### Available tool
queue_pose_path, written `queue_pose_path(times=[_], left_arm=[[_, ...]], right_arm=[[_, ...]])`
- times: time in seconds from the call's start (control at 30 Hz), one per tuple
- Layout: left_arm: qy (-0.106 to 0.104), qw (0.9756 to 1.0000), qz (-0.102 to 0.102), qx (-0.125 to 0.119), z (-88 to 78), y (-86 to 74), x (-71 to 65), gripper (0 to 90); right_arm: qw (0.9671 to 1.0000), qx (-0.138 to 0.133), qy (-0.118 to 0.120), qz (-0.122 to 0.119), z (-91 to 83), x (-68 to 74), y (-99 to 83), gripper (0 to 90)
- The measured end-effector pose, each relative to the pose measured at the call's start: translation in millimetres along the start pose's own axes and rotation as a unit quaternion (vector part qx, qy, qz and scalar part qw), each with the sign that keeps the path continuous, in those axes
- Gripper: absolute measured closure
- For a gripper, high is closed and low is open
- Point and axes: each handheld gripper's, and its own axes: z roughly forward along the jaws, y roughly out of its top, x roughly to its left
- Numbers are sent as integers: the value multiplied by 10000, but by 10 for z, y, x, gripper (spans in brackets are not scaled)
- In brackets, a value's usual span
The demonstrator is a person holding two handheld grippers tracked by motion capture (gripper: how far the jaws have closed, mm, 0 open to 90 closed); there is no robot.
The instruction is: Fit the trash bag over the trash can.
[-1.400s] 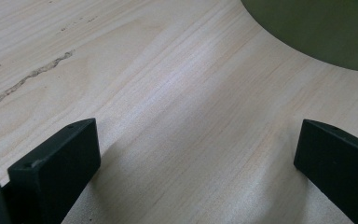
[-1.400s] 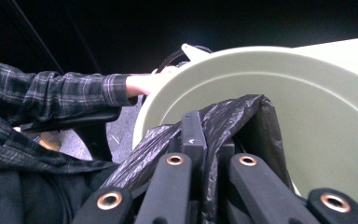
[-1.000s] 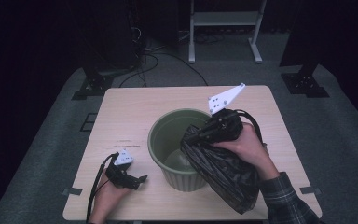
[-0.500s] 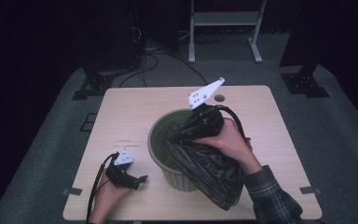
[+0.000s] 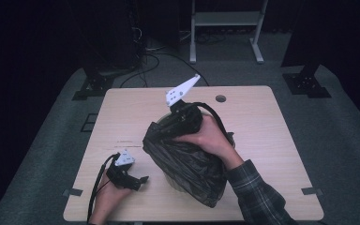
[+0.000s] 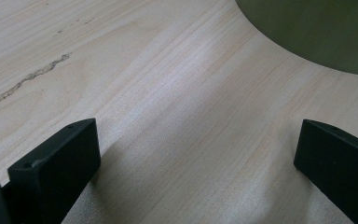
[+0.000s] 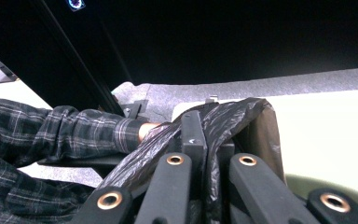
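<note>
Right tool clamped on black bag draped over green bin; left tool spread, apart on table.

We see a glossy black bin bag draped over a dull olive-green bin, whose colour reads best in the left gripper view. The table is pale wood, light beige with fine grain and one darker streak. Both grippers — left gripper and right gripper — are black, the right with copper-coloured rivets and a white plate. The sleeve is a dark grey-blue plaid. The floor is grey.
</note>
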Motion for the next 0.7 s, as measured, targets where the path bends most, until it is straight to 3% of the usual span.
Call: queue_pose_path(times=[0.23, 0.47, 0.7], left_arm=[[0, 10000, 6, -2, 1, 0, -1, 0], [-11, 10000, 25, 3, 2, 1, 0, 0], [-13, 10000, 27, 8, 2, 2, -1, 0]], right_arm=[[9997, -104, 200, 16, 203, -84, 152, 885], [9994, -225, 269, 3, 279, -94, 236, 880], [9997, -183, -47, 155, 148, -141, 66, 864]])
